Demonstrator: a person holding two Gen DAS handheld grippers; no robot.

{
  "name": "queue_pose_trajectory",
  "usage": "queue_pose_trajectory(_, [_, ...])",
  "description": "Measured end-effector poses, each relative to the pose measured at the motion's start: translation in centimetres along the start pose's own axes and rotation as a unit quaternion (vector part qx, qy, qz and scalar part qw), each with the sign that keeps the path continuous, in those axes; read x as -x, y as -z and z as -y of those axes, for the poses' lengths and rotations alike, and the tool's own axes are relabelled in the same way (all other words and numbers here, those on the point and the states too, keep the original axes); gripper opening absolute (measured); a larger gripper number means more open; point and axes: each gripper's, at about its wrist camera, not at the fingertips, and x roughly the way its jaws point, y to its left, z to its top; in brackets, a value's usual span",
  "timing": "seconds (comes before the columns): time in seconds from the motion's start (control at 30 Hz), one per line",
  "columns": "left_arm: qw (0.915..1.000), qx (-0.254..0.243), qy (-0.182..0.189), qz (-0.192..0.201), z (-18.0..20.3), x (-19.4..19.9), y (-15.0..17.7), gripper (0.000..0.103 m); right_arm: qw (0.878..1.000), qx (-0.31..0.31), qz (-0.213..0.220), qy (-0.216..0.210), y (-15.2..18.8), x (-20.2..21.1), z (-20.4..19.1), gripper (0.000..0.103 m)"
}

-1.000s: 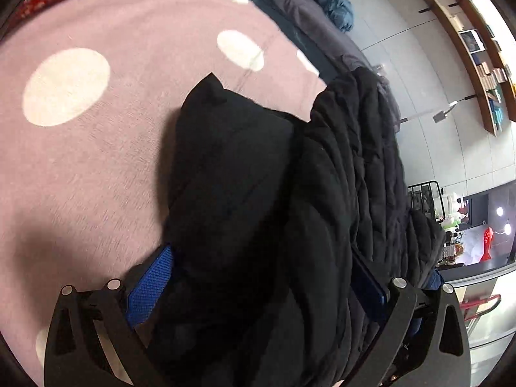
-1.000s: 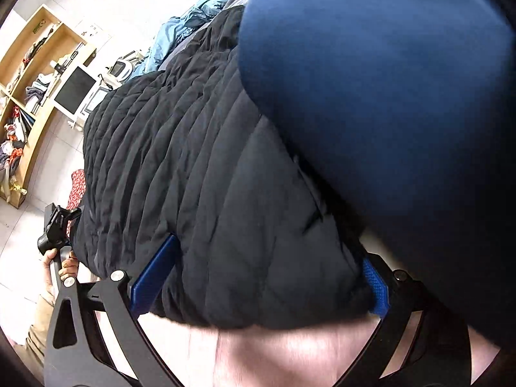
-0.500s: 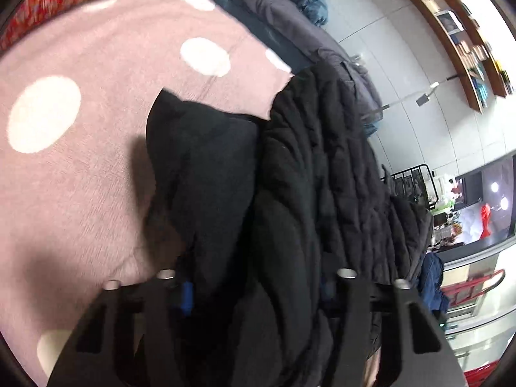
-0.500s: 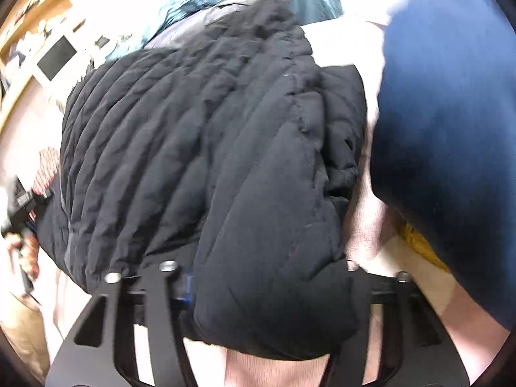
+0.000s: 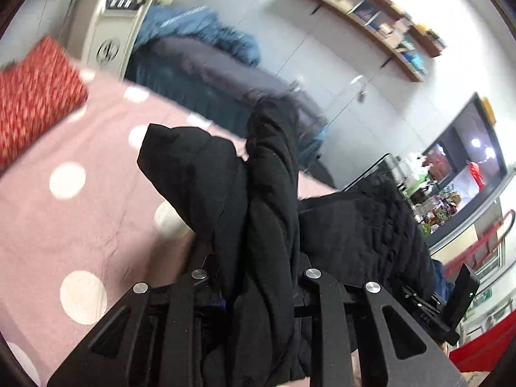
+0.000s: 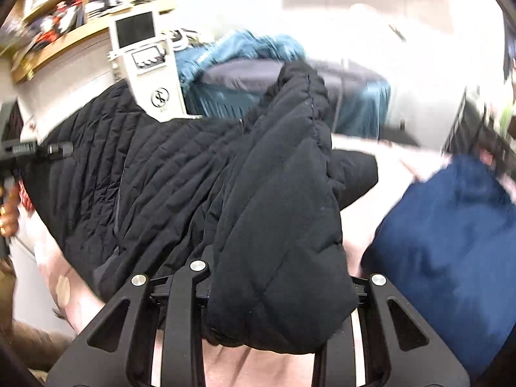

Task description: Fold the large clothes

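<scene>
left gripper (image 5: 258,290): jaws closing, pinching black jacket (image 5: 271,213) edge
right gripper (image 6: 274,290): closing, pinching jacket hem
room: pink blanket (image 5: 80,219) bare leftward

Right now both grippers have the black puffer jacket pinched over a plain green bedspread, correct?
Not quite. The bedspread is pink with white polka dots, not plain green; the left wrist view shows it. The rest holds: the left gripper and right gripper each have the black puffer jacket bunched between jaws that are closing further.
</scene>
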Motion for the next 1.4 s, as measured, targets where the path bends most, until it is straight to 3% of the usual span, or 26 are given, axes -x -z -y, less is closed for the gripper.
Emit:
queue_pose_trajectory(0.13, [0.9989,-0.035,0.009,0.029,4.5,2.1,-1.8,0.023,1.000,0.006,0.027,-0.010,-2.3,2.5,-0.5,0.027])
queue_pose_trajectory(0.27, [0.9949,-0.080,0.043,0.045,10.8,2.6,-3.4,0.022,0.996,0.018,0.088,0.013,-4.8,6.8,0.6,0.026])
queue_pose_trajectory(0.37, [0.9873,-0.127,0.072,0.062,16.6,2.2,-4.8,0.023,0.989,0.032,0.135,0.053,-6.7,11.2,2.9,0.026])
queue_pose_trajectory(0.5, [0.9698,-0.189,0.137,0.071,25.3,0.4,-4.9,0.023,0.974,0.018,0.181,0.135,-7.1,18.3,8.1,0.026])
queue_pose_trajectory(0.6, [0.9572,-0.209,0.195,0.045,31.6,-3.6,-4.0,0.023,0.958,-0.008,0.192,0.212,-5.3,23.0,12.9,0.026])
queue_pose_trajectory(0.73, [0.9402,-0.232,0.248,-0.022,39.5,-11.4,-0.5,0.023,0.933,-0.071,0.173,0.306,-1.5,28.0,19.6,0.026])
queue_pose_trajectory(0.9, [0.9236,-0.263,0.256,-0.110,45.2,-21.8,6.5,0.024,0.897,-0.166,0.133,0.387,5.5,32.3,26.3,0.027])
queue_pose_trajectory(0.93, [0.9255,-0.262,0.244,-0.122,45.3,-23.5,7.8,0.024,0.893,-0.180,0.122,0.395,6.8,32.7,27.2,0.028])
queue_pose_trajectory(1.0, [0.9389,-0.248,0.193,-0.141,44.4,-26.8,9.9,0.026,0.886,-0.229,0.103,0.390,10.2,33.4,30.0,0.029])
queue_pose_trajectory(1.07, [0.9511,-0.195,0.154,-0.183,41.6,-30.2,10.8,0.037,0.876,-0.300,0.082,0.369,14.0,32.4,33.0,0.032])
queue_pose_trajectory(1.1, [0.9534,-0.139,0.154,-0.219,39.3,-32.3,11.3,0.041,0.872,-0.324,0.062,0.363,15.7,31.4,34.4,0.036])
queue_pose_trajectory(1.17, [0.9542,-0.092,0.167,-0.231,37.4,-33.7,11.6,0.061,0.863,-0.361,0.050,0.350,18.3,29.4,36.3,0.046])
queue_pose_trajectory(1.3, [0.9581,-0.169,0.125,-0.194,38.3,-33.6,12.6,0.080,0.846,-0.409,0.050,0.339,21.0,27.4,37.9,0.060])
queue_pose_trajectory(1.37, [0.9640,-0.168,0.097,-0.182,38.8,-33.6,12.3,0.093,0.835,-0.431,0.056,0.338,21.2,27.3,38.4,0.066])
queue_pose_trajectory(1.4, [0.9660,-0.163,0.089,-0.180,39.0,-34.1,11.7,0.095,0.828,-0.443,0.059,0.337,21.6,27.4,38.6,0.072])
